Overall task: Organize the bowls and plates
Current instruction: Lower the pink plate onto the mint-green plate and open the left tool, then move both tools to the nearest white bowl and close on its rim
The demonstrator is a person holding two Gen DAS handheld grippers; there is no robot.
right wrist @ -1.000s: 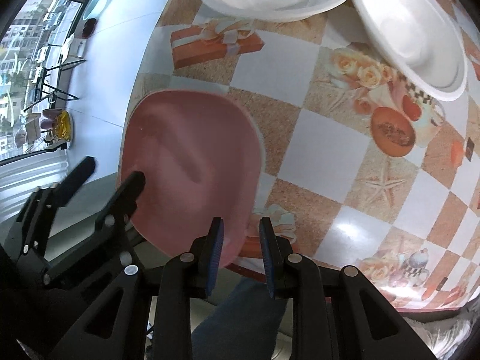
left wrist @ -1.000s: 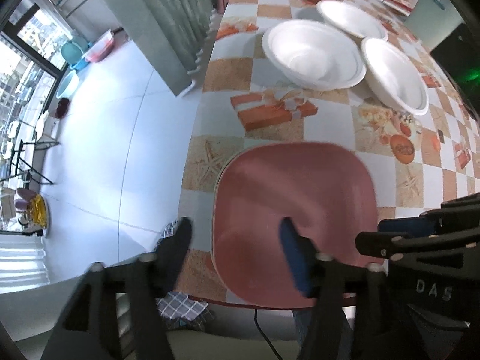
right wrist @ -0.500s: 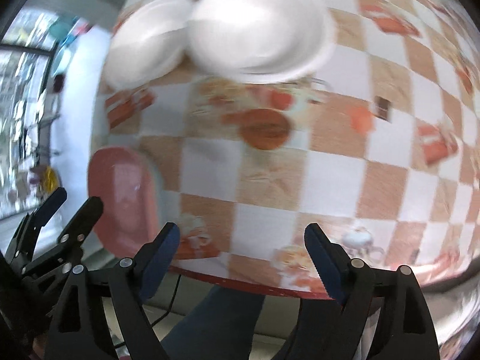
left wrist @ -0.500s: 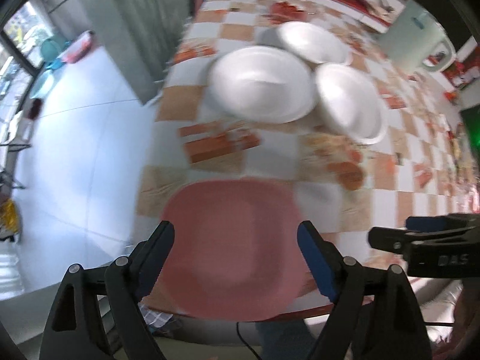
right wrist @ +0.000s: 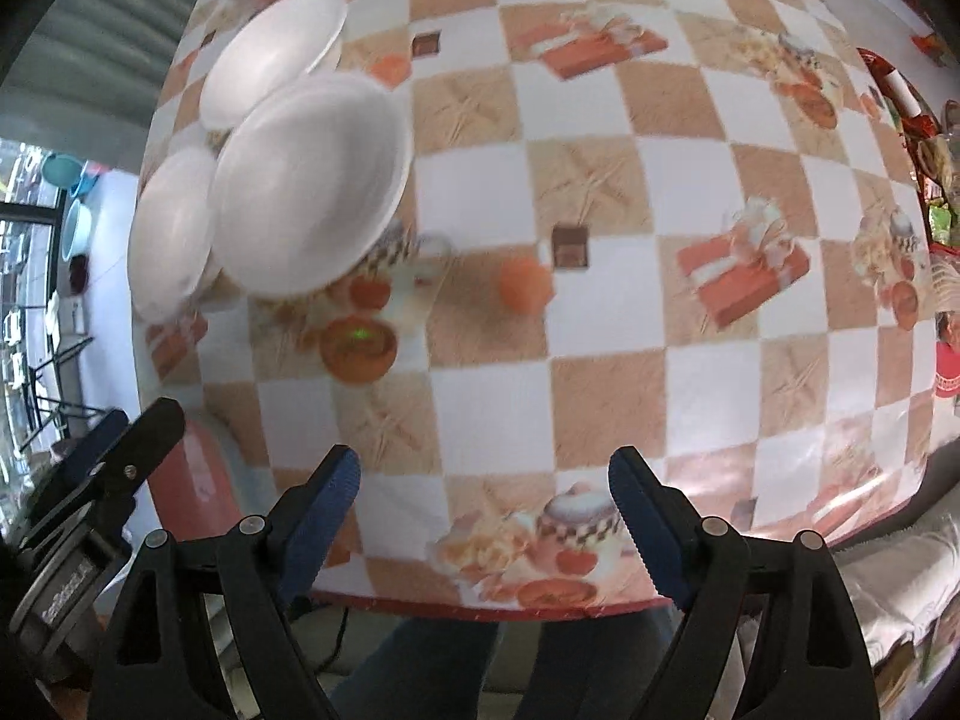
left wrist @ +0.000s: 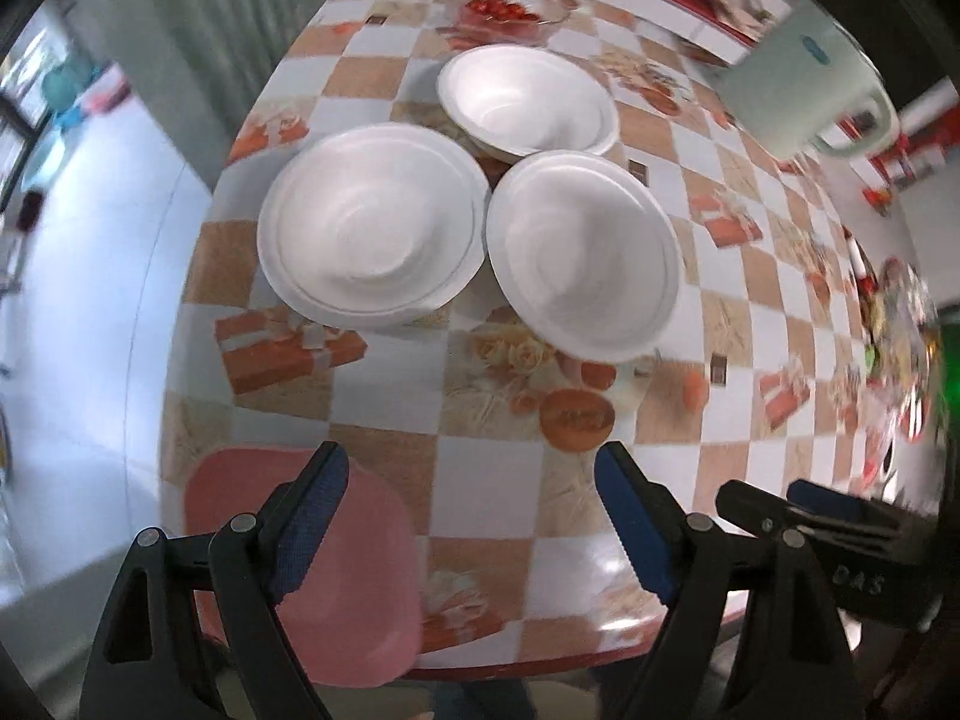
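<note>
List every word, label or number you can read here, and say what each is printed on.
"DAS": on the body of the right gripper, seen from the left wrist.
Lettering on the body of the left gripper, seen from the right wrist: too blurred to read.
Blue mark on the pale green jug: too small to read.
Nothing legible on the white bowls or the tablecloth.

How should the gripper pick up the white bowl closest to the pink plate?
Probably by its thin flat rim. The nearest white bowl sits upright on the table, its near edge facing the open left gripper with nothing in the way. Come from that side, one finger inside and one beneath the rim; the body looks too wide to span.
</note>
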